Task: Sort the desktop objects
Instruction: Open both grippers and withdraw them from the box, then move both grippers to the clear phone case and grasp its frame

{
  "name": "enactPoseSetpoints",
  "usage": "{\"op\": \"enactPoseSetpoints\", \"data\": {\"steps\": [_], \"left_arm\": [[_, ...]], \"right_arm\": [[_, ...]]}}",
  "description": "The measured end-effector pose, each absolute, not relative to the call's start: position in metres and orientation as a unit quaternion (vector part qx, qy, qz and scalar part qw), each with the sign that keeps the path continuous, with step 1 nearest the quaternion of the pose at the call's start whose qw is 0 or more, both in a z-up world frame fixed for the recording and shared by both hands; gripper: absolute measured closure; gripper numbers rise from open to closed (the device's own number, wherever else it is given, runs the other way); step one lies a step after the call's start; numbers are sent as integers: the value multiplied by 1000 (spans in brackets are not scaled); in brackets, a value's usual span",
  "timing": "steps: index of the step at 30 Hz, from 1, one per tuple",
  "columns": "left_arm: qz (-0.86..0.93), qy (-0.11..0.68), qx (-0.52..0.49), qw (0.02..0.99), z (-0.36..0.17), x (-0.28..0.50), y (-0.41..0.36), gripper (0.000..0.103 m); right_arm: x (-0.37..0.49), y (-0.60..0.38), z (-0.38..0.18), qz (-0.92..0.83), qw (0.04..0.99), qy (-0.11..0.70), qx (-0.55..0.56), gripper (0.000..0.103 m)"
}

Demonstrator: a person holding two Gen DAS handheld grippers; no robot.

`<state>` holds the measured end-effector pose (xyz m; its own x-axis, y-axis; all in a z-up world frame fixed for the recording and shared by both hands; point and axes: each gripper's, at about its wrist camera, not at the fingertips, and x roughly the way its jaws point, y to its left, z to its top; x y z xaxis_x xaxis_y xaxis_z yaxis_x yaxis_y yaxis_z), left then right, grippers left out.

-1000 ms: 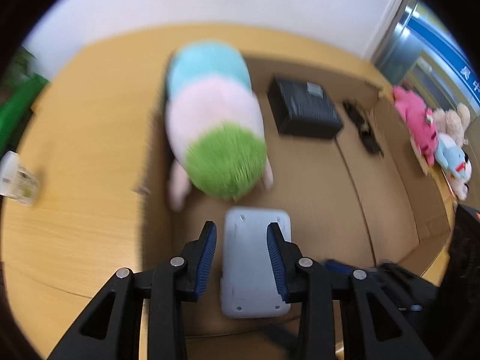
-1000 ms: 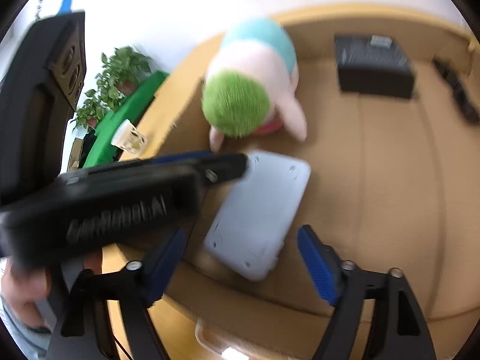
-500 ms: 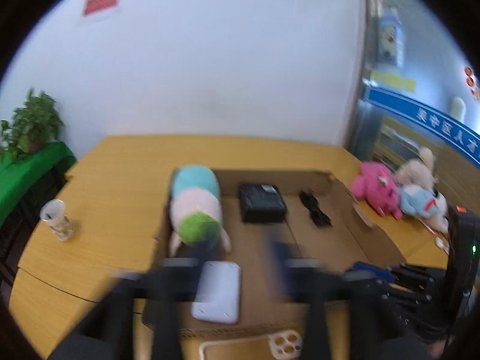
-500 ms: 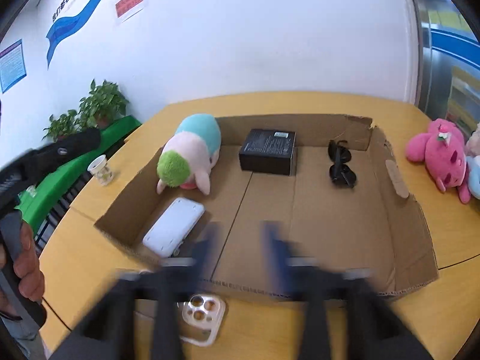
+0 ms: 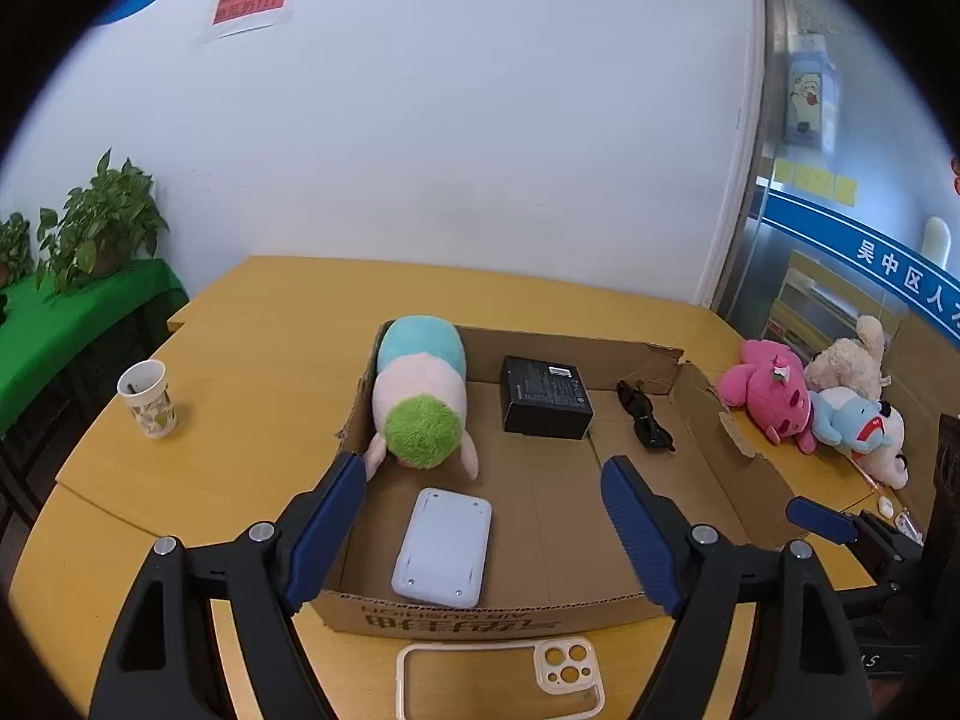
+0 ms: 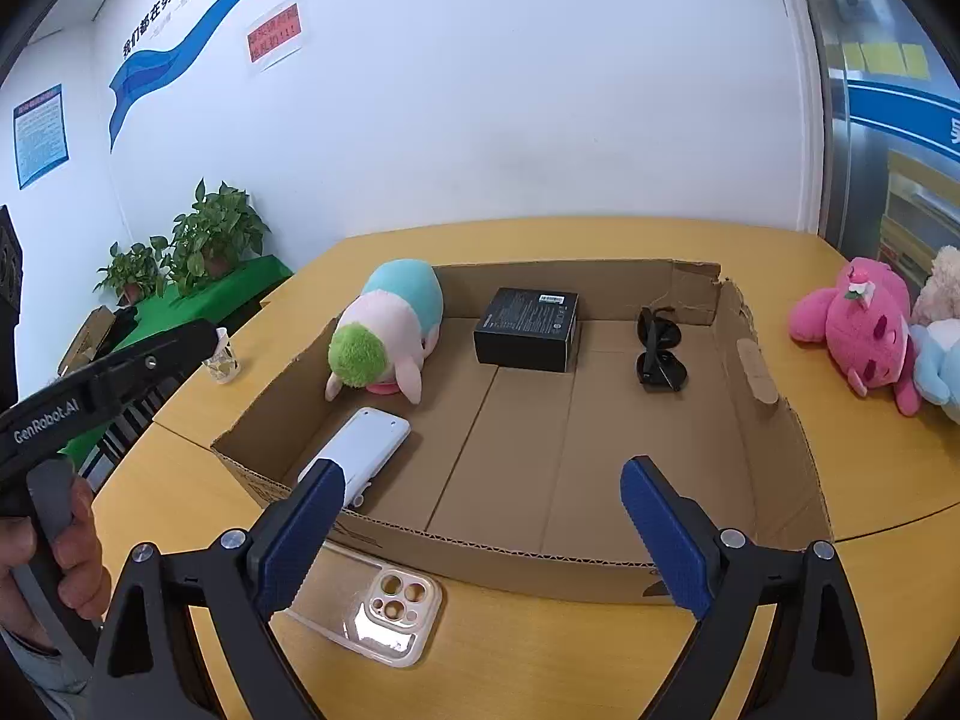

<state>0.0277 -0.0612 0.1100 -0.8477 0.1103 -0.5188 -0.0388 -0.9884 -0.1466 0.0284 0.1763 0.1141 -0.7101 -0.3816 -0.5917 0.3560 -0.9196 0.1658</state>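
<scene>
Both my tongs hang above the near edge of the bench [image 5: 252,372], angled down toward the cardboard box [image 6: 516,558]. My left tongs [image 5: 483,531] are released, jaws opening, nothing between the blue pads; the white device [image 5: 443,546] only shows through the gap, lying flat on the box floor at the near left corner. My right tongs [image 6: 483,537] are also released and opening, with nothing between them. From the right wrist view my left hand [image 6: 51,558] holds the other tool's handle at the frame's left edge.

Inside the box: plush toy with green head [image 5: 423,399] against the left wall, just behind the white device; black box [image 5: 546,397] at the middle back; sunglasses [image 5: 645,423] to its right, apart from it. Clear phone case [image 6: 375,603] lies on the bench outside the box, just in front of the near wall. Paper cup [image 5: 149,399] stands upright far left on the bench. Pink plush [image 6: 855,324] and other soft toys [image 5: 858,408] lie in a pile right of the box.
</scene>
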Motion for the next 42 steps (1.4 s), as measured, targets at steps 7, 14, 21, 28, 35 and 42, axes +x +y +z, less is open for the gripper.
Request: {"op": "enactPoseSetpoints", "data": {"steps": [7, 14, 21, 28, 35, 42], "left_arm": [[957, -49, -282, 37, 93, 44, -67, 22], [943, -52, -325, 44, 49, 56, -85, 22], [919, -65, -385, 61, 4, 47, -97, 24], [873, -104, -465, 106, -42, 23, -96, 24], [854, -125, -488, 132, -54, 18, -84, 36], [856, -130, -477, 150, -44, 29, -65, 40]], "right_arm": [[36, 171, 102, -918, 214, -10, 333, 9], [47, 158, 53, -885, 246, -3, 394, 11], [43, 139, 14, -851, 273, -9, 449, 21], [36, 121, -13, -819, 298, -15, 489, 21], [30, 119, -20, -808, 308, -31, 501, 20], [37, 135, -12, -809, 318, -66, 489, 17]]}}
